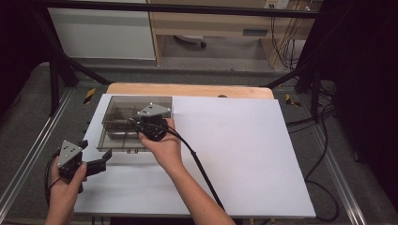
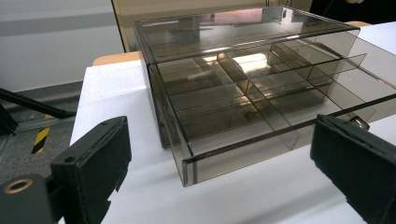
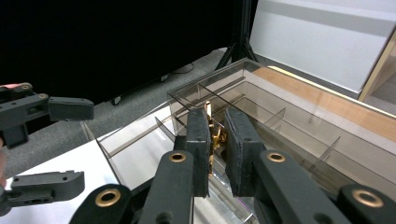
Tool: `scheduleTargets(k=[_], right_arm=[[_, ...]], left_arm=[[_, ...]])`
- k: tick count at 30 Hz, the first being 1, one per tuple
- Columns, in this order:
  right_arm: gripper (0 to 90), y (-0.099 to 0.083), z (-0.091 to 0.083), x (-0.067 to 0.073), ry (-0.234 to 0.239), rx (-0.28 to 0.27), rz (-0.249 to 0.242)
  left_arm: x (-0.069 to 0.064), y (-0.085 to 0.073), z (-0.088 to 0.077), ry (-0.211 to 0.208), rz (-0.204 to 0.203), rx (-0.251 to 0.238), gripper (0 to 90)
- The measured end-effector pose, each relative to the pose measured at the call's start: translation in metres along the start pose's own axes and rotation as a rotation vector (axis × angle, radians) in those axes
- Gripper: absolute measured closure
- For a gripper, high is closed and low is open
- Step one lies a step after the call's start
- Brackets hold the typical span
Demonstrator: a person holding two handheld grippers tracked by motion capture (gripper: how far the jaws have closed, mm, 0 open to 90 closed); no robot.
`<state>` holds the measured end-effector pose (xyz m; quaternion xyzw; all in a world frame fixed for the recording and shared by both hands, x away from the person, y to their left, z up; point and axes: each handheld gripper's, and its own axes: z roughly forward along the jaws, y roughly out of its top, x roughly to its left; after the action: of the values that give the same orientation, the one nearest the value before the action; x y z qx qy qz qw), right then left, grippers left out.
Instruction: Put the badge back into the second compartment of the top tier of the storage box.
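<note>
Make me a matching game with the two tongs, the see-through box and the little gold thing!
Things:
1. left tongs
2. right tongs
3. smoky clear box
4. gold thing

States:
A. pinched between black jaws
B. wide open, holding nothing
C. drawer pulled out, dividers showing
D. nearly closed over the drawer

Pairs: 1-B, 2-D, 3-C, 4-A

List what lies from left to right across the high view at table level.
Left gripper, held open at the white table's left edge → smoky transparent drawer box → right gripper reaching over the box's pulled-out drawer → black cable trailing back from it → bare white tabletop.
</note>
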<state>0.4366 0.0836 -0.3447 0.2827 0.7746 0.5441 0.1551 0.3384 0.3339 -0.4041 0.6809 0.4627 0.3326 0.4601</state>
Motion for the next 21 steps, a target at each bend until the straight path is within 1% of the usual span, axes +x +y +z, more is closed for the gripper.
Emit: scheduleTargets(k=[2,8,11,15,16,18,21], right_arm=[[81.0,-0.001,0.001,0.0,-0.002,0.003,0.006],[81.0,0.0,0.007,0.001,-0.016,0.006,0.003],[81.0,0.0,0.013,0.003,-0.021,0.017,-0.004],[81.0,0.0,0.016,0.005,-0.023,0.019,-0.008],[81.0,0.0,0.018,0.006,-0.027,0.022,-0.01],[81.0,-0.002,0.02,0.006,-0.04,0.027,-0.013],[81.0,-0.004,0.024,0.007,-0.034,0.039,-0.016]], left_arm=[[0.0,0.0,0.001,0.0,0.0,0.0,5.3],[0.001,-0.001,0.0,0.004,-0.002,0.008,5.3],[0.002,0.0,0.0,0.014,-0.012,-0.003,5.3],[0.003,-0.001,0.001,0.014,-0.009,0.008,5.3],[0.002,-0.001,0.0,0.014,-0.012,0.006,5.3],[0.001,-0.001,0.0,0.013,-0.002,0.011,5.3],[0.001,-0.001,0.001,0.009,-0.002,0.011,5.3]])
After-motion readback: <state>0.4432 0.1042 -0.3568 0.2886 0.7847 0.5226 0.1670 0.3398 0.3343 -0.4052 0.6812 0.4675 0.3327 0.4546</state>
